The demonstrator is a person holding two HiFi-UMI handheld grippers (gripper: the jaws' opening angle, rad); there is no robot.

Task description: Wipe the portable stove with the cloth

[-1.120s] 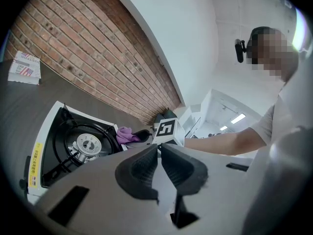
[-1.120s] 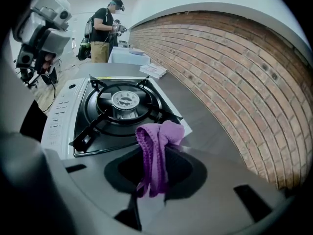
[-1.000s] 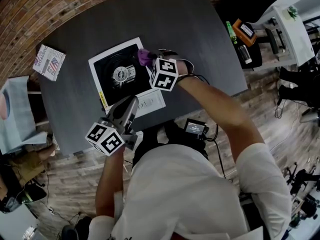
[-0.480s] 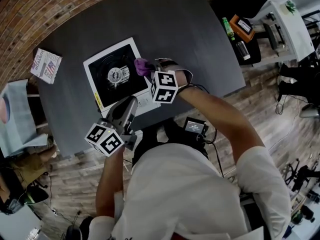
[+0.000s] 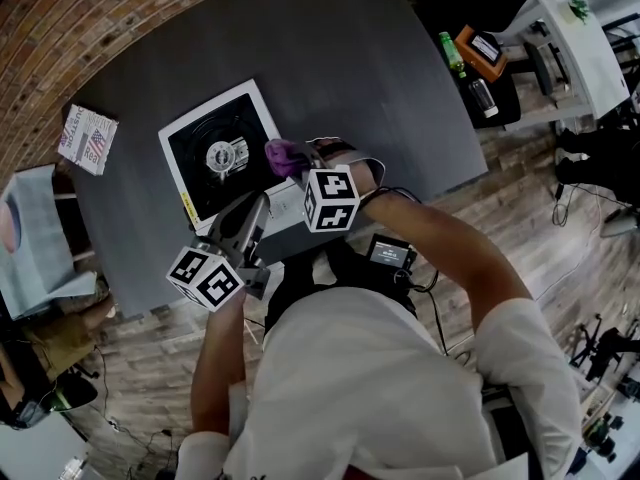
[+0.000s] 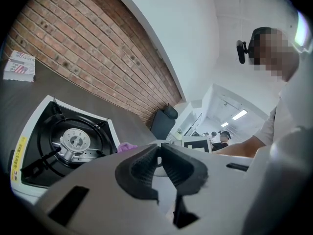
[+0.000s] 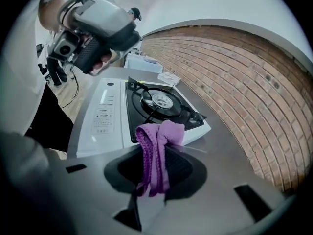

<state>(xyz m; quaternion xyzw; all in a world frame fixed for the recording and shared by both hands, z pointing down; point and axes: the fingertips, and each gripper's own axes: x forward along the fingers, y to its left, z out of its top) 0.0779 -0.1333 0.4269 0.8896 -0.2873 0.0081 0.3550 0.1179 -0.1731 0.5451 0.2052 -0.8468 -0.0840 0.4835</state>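
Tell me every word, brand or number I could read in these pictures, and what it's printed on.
Nothing here can be read for certain.
Packet: red and blue print, too blurred to read.
Control panel of the portable stove: rows of small print, too small to read.
Yellow strip on the stove's edge: dark lettering, too small to read.

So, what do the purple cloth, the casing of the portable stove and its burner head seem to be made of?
Purple cloth: soft fabric, perhaps knitted or microfibre, with a matte look. It shows a ribbed texture and folds limply.
Stove casing: probably painted sheet metal. It is white and smooth, with a slight sheen and crisp edges.
Burner head: bare metal, perhaps aluminium or steel. It is silvery, with bright reflections.
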